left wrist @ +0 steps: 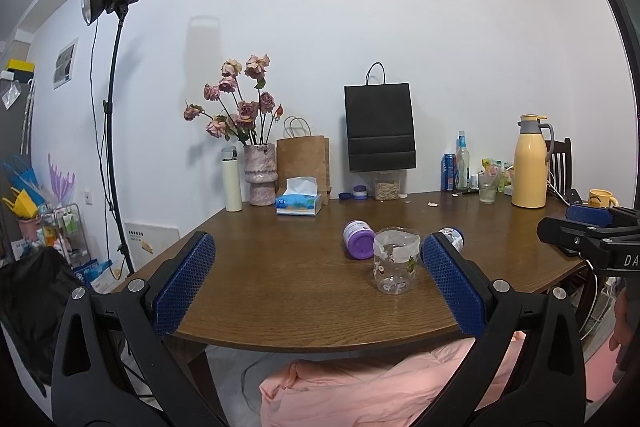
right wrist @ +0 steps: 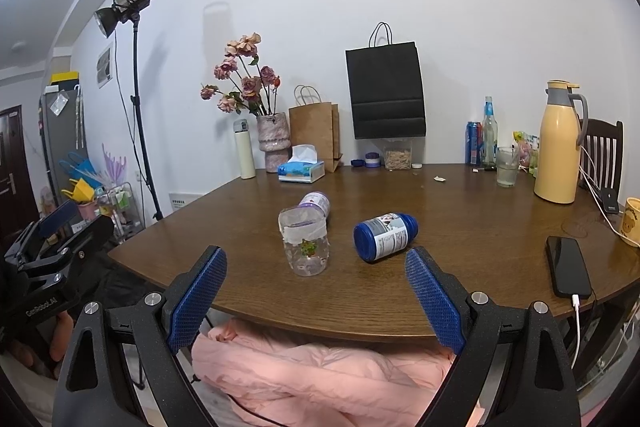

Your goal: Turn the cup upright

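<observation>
A clear plastic cup (left wrist: 395, 261) with small printed pictures and a white band near its rim stands with its open mouth up on the brown table (left wrist: 280, 267). It also shows in the right wrist view (right wrist: 306, 247). My left gripper (left wrist: 318, 259) is open and empty, near the table's front edge, with the cup just inside its right finger. My right gripper (right wrist: 316, 281) is open and empty, held back from the front edge, with the cup between and beyond its fingers.
A purple-capped jar (left wrist: 358, 239) and a blue-capped jar (right wrist: 385, 235) lie on their sides beside the cup. A black phone (right wrist: 568, 271) on a cable lies at the right. A vase, bags, tissue box, thermos, glass and bottles line the back. Pink fabric (right wrist: 320, 371) lies below the table edge.
</observation>
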`<state>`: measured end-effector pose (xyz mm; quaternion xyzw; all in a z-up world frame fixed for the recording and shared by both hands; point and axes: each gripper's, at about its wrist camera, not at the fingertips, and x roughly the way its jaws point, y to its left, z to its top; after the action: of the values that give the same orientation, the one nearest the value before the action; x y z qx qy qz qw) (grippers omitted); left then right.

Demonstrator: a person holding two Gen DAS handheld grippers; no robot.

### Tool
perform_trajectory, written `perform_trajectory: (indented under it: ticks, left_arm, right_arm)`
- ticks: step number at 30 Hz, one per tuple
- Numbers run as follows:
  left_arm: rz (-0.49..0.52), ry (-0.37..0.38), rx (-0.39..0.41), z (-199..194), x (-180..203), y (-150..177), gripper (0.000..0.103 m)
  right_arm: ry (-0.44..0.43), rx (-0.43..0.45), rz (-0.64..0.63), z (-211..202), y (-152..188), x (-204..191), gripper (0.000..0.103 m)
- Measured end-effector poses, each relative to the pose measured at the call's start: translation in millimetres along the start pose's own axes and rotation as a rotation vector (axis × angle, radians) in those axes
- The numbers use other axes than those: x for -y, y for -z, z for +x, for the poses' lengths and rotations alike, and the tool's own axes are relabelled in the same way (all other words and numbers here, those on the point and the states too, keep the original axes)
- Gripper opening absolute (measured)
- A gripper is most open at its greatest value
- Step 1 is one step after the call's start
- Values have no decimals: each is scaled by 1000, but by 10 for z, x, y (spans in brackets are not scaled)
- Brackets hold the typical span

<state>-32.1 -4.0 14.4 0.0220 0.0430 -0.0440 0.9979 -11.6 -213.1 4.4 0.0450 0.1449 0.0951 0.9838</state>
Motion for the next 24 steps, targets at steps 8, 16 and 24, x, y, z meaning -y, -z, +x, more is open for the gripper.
perform_trajectory:
  ticks: [8,16,24]
  left_arm:
    - [2,1,3,1,-9,-23,103]
    - [2,-1,5,-2,-15,-38,103]
    - [4,2,6,-1,-27,-51,103]
  right_arm:
    - [0,0,0,1,2,2,94]
    - [5,3,3,-28,-2,1,94]
    - [8,-1,5,-30,-10,13,94]
